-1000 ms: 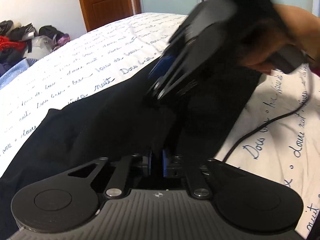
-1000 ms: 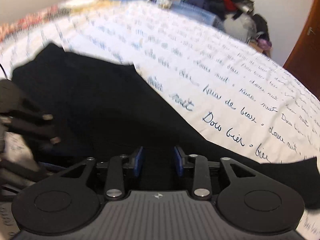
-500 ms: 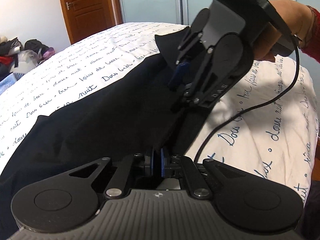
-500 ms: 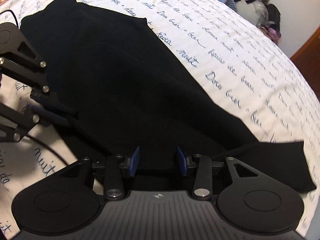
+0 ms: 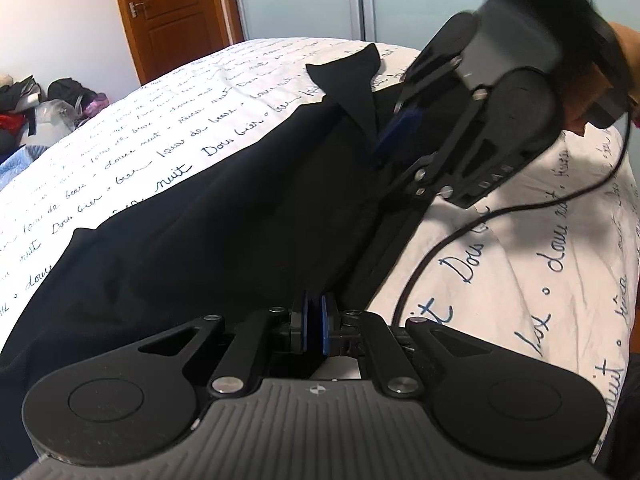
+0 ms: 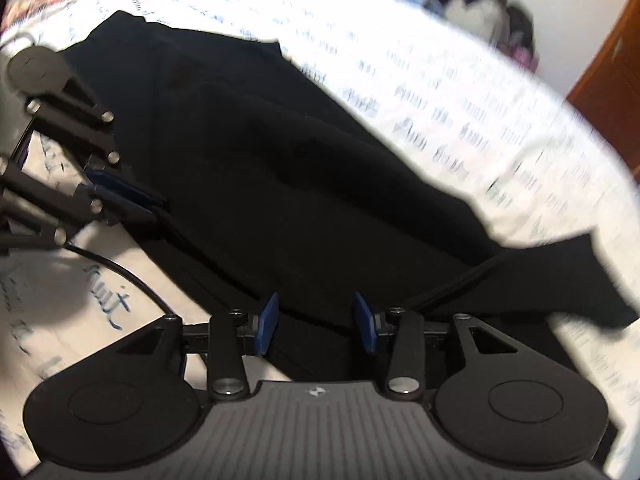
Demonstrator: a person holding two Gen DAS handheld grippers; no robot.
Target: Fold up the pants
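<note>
Black pants lie lengthwise on a white bed sheet with blue script. My left gripper is shut on the near edge of the fabric, blue pads nearly touching. In the right wrist view the same gripper pinches the pants' left edge. My right gripper hovers over the pants further along. Its jaws are opening, and black fabric lies between the pads without being pressed. A hand holds that gripper up at the right in the left wrist view.
A black cable trails over the sheet right of the pants. A wooden door and a heap of clothes stand beyond the bed. One pant end spreads out at the right.
The right gripper has slid along the pants away from the left gripper, and its jaws have widened. The left gripper has stayed clamped on the fabric edge.
</note>
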